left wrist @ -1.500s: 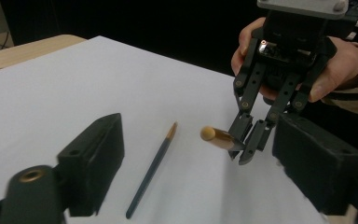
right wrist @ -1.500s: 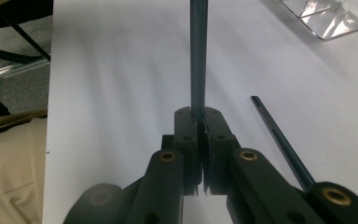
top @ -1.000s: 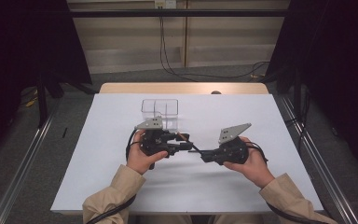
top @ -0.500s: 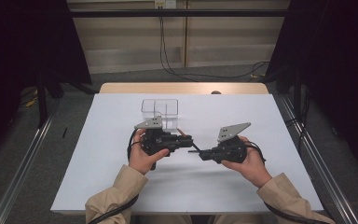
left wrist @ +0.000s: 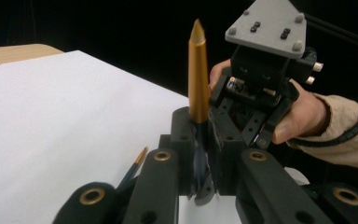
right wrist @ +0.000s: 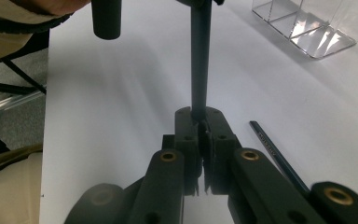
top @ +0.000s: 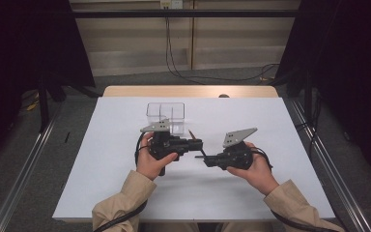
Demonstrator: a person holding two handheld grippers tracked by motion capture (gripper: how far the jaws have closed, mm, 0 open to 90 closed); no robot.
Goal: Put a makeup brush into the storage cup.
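On the white table (top: 101, 159), near its middle, I am holding two grippers close together, tip to tip. A hand is wrapped around each one.

My left gripper (top: 199, 143) is pointing to the right in the high view. Its jaws have just been closing, and now they are pinching a pen (left wrist: 198, 74). In the left gripper view the pen is standing up between the jaws, with its gold end and pointy tip on top. The dark part of the pen is going down into the narrow gap.

My right gripper (top: 206, 159) is pointing to the left in the high view. Its jaws are squeezed tight too. In the right gripper view a thin dark stick (right wrist: 200, 56) is coming up out of those jaws and reaching up to the other gripper at the top. I am thinking it is the dark part of the same pen, but I cannot tell for sure.

A second thin thing, a dark pencil (right wrist: 279, 156), is lying flat on the table just beside the right gripper's jaws. It is touching the table and not the jaws.

A clear plastic box (top: 165, 112) with little walls inside is standing behind the left gripper, farther from me. It is near the grippers but apart from them.
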